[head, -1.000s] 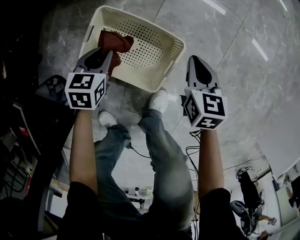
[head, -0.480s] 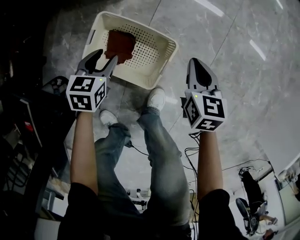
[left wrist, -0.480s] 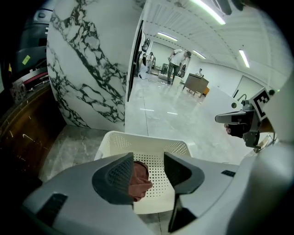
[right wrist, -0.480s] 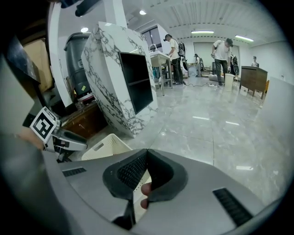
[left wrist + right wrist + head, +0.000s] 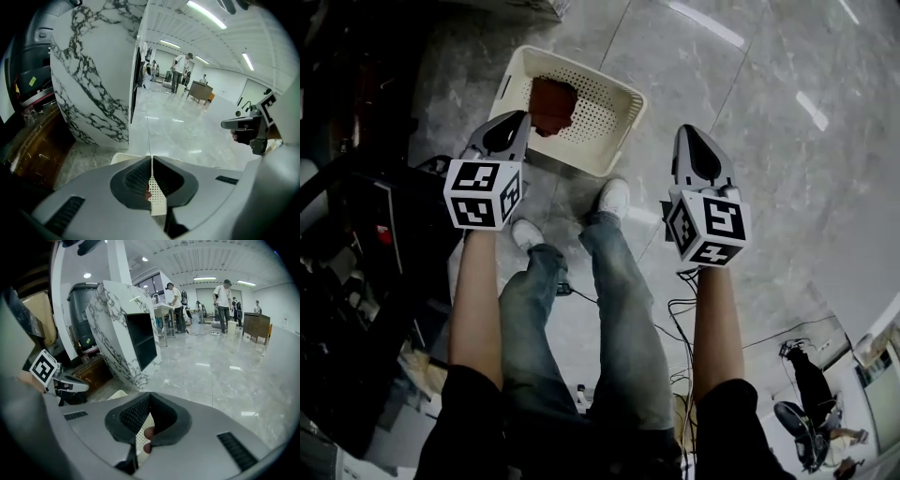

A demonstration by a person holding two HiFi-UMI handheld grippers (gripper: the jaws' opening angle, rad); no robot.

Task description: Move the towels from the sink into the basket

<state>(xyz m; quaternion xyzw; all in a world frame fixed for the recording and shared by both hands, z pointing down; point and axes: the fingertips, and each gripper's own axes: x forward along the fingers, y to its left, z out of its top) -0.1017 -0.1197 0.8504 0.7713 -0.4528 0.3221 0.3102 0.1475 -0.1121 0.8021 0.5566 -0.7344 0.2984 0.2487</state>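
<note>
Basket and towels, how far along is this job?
Done: one brown towel lies in the basket. In hand: nothing; the left gripper is closing empty, the right gripper is shut and empty. Left: unknown, the sink is out of view.

Rust-brown cloth towel [image 5: 553, 103] in left half of cream perforated plastic basket [image 5: 619, 127]; basket on grey marble floor [image 5: 750, 141], before white shoes [image 5: 614, 197].

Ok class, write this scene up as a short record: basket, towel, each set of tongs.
basket: cream, perforated, standing on the grey marble floor
towel: reddish-brown, lying inside the basket
left tongs: by the basket's left rim, jaws closing, nothing between them
right tongs: off to the basket's right, jaws together, empty
</note>
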